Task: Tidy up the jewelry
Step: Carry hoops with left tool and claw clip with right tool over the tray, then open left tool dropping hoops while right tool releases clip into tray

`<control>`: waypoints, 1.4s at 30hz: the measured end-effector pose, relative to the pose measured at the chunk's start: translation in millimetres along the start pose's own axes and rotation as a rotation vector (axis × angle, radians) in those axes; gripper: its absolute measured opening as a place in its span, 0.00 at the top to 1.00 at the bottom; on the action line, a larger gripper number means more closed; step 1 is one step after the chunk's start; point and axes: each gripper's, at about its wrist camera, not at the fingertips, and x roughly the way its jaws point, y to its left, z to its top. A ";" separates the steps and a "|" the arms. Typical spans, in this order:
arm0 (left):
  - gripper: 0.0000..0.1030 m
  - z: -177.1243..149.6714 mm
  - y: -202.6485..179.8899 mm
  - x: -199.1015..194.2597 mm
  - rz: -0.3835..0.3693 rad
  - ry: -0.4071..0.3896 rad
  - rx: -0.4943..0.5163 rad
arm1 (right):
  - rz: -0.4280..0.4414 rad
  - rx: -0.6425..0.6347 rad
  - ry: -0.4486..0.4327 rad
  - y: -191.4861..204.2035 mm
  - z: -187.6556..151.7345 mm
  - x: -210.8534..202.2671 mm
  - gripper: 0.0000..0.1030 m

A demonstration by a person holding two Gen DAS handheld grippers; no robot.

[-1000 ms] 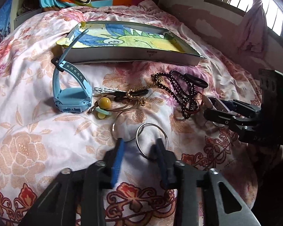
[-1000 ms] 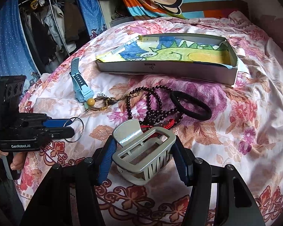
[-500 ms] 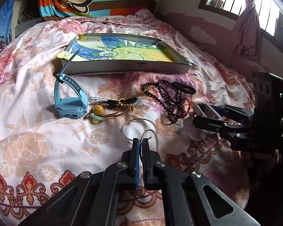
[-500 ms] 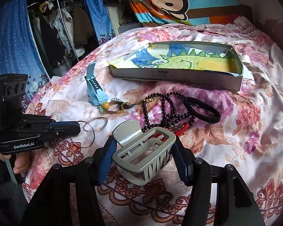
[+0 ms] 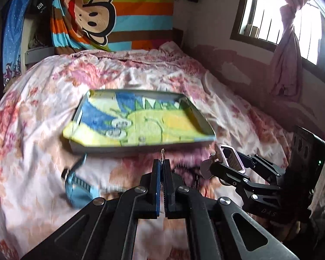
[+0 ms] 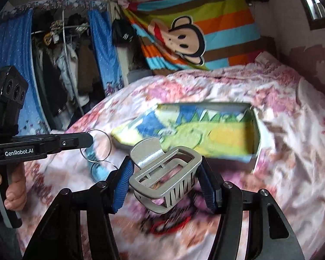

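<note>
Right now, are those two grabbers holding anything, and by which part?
Left gripper pinches the metal rings by their rim. Right gripper clamps the silver hair claw by its sides.

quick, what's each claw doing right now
Left claw: closed on the metal rings.
Right claw: closed on the silver hair clip.

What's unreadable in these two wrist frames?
- Bead necklaces, right wrist view: motion blur and the hair claw in the right gripper cover them.
- Blue watch, left wrist view: blurred, face unreadable.
- Metal rings, left wrist view: edge-on in the left gripper, so their count is unclear.
- Tray: near wall smeared, label unreadable.
</note>
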 end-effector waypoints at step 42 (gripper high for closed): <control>0.07 52.8 40.6 71.3 0.085 -0.056 -0.243 | -0.181 0.023 0.013 -55.4 41.1 57.3 0.10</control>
